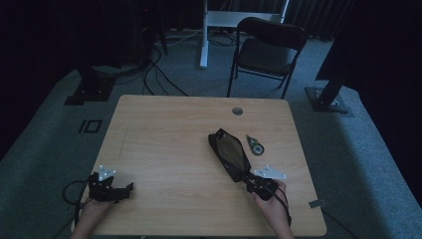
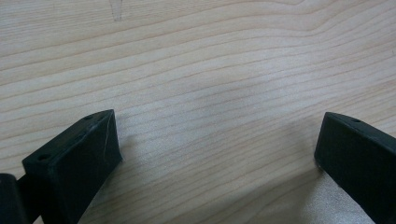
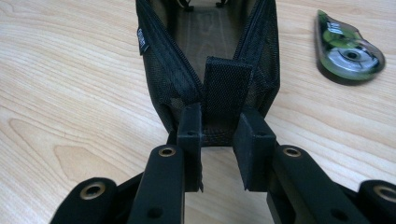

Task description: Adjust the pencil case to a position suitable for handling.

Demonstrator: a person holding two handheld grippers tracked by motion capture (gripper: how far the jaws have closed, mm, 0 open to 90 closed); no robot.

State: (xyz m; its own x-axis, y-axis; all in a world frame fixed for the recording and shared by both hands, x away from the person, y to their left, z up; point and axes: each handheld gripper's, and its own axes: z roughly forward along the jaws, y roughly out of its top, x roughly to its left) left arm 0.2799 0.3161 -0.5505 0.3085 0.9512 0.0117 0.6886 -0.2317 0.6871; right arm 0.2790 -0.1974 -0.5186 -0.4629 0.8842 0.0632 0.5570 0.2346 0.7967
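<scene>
The table (image 1: 164, 149) carries one black mesh pouch (image 1: 228, 153) and one green correction-tape roller (image 1: 255, 145). Two grippers are present: one left gripper (image 1: 130, 187) and one right gripper (image 1: 245, 178). One folding chair (image 1: 268, 50) stands beyond the table.

We see a pale wooden table (image 3: 70, 93) with smooth, matt grain. On it lies a black mesh-cloth pouch (image 3: 168, 79), coarse-woven, zip-edged. At its two o'clock sits a glossy translucent green plastic tape dispenser (image 3: 348, 51). The right gripper (image 3: 217, 135) is matt black plastic with brass-coloured rivets.
</scene>
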